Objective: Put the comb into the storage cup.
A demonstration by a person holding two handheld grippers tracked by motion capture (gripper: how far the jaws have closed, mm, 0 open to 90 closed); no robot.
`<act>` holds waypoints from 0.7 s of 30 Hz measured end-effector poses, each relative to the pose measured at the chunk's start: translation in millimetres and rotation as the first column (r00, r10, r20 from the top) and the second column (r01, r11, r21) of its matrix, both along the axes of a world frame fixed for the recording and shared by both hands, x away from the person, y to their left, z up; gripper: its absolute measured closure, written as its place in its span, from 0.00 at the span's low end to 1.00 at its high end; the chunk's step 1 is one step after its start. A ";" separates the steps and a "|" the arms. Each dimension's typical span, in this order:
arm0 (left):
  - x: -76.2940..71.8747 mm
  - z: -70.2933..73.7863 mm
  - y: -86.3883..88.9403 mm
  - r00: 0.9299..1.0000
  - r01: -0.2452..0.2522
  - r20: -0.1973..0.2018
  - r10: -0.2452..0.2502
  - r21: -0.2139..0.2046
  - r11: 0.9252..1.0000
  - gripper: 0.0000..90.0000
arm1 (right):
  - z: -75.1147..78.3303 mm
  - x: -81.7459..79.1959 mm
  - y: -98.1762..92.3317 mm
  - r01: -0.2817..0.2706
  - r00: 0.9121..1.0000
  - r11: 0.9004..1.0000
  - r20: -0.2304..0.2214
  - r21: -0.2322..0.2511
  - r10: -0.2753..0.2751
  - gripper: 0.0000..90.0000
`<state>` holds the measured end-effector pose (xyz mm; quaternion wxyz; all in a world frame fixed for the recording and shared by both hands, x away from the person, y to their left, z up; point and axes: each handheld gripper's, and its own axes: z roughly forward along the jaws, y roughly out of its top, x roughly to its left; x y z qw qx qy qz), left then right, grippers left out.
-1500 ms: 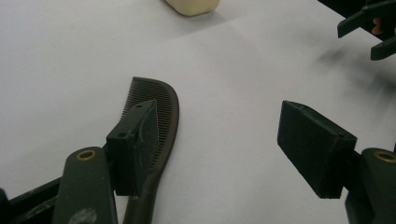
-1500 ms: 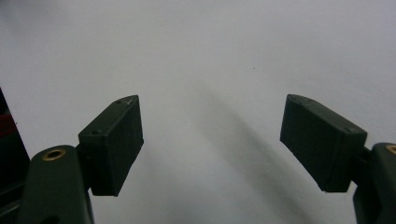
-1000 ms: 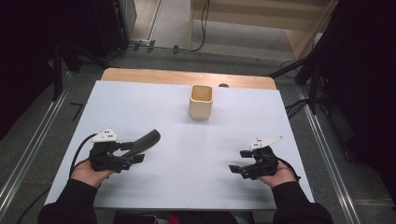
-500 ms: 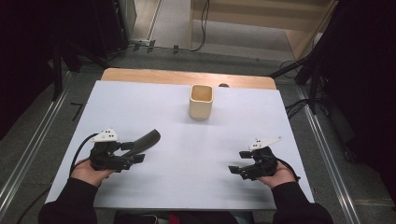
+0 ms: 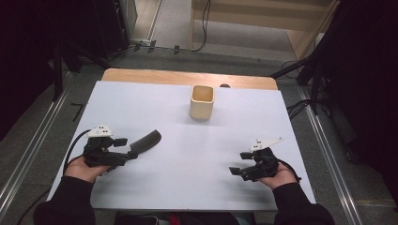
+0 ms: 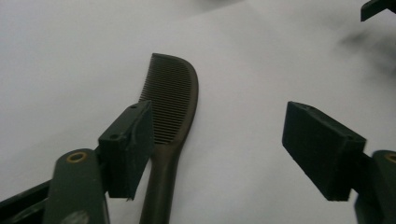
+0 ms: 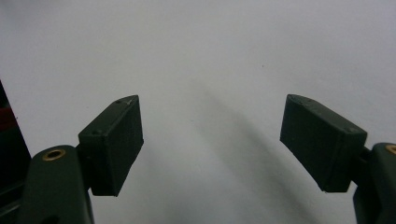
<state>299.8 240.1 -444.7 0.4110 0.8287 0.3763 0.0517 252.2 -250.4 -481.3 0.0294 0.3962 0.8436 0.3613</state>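
Nearest the person, two sleeved forearms enter from the near edge of the white rectangular table top [image 5: 187, 178], each hand holding a black two-jaw gripper low over the surface.

The left gripper [image 6: 224, 140] has its jaws spread wide, and they have just been opening further. A dark, curved plastic comb with fine teeth and a narrow handle [image 6: 170, 121] lies flat on the table between them. Its handle runs close beside one jaw, while the other jaw stands well clear of it; neither pad presses on the comb, so it is released, not gripped. In the high view the same left gripper [image 5: 123, 149] sits at the handle end of the comb [image 5: 146, 140], whose toothed end points toward the table's middle.

The right gripper [image 7: 212, 140] is likewise wide open, with bare white table between its jaws and nothing held. In the high view the right gripper [image 5: 238, 165] rests near the table's right side, well apart from the comb.

Farther off, a pale beige square-mouthed cup [image 5: 202, 101] stands upright near the far edge, in front of a wooden strip [image 5: 141, 76].
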 end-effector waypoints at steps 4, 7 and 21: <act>1.0 0.3 5.2 1.000 0.013 0.014 -0.013 0.007 1.000 0.27 | 0.0 0.0 0.1 -0.002 1.000 1.000 0.001 0.001 0.002 0.22; 2.2 0.9 9.6 0.999 0.016 0.029 -0.016 0.007 1.000 0.27 | -0.1 0.0 0.1 -0.002 1.000 1.000 0.001 0.001 0.002 0.22; 7.6 -4.3 25.5 1.000 0.002 0.014 -0.002 0.009 1.000 0.28 | -0.5 0.0 0.7 -0.006 1.000 1.000 -0.001 -0.006 0.006 0.22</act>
